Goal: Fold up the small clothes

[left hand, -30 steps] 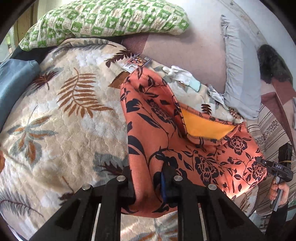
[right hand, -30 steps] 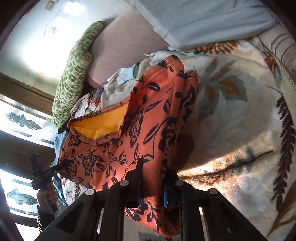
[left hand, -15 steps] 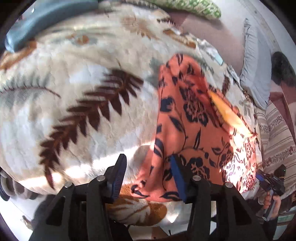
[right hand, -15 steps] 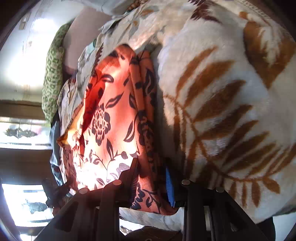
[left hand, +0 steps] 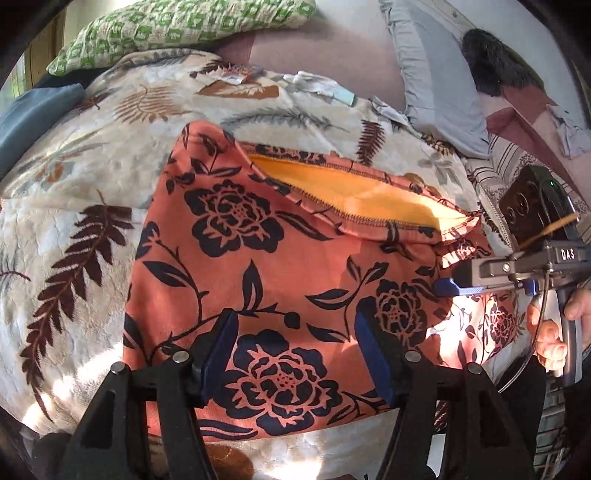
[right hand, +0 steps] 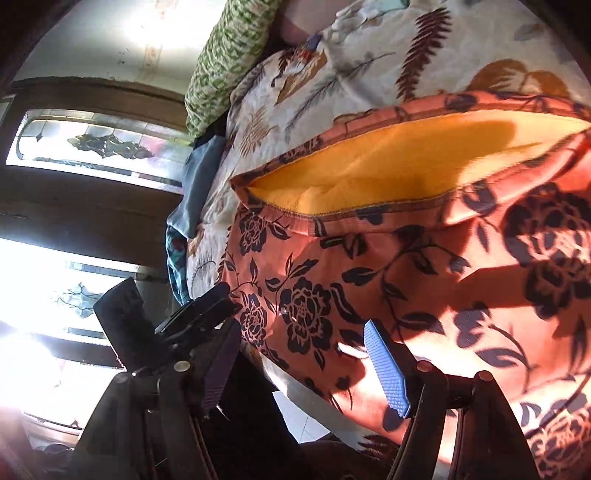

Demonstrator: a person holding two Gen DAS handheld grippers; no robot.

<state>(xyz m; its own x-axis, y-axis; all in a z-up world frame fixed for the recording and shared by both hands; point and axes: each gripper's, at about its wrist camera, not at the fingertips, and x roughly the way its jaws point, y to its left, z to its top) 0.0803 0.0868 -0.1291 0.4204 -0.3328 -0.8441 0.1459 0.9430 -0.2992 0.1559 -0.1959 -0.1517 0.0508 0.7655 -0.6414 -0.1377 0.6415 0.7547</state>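
My right-wrist view cuts the orange floral garment (right hand: 424,266) off at its right edge. Window (right hand: 55,295) blown out by glare. Left-wrist view: small items by the grey pillow (left hand: 436,74) too small to identify; garment's near hem sits behind my fingers (left hand: 218,350).

A home bedroom: bed blanket (left hand: 92,206), pillows (left hand: 177,29).

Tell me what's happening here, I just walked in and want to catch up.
A person with a two-finger gripper in each hand is folding an orange floral garment on a leaf-print blanket. Both the left gripper and right gripper have just been opening and now stand open with nothing pinched. The garment lies on the bed, its yellow lining showing.
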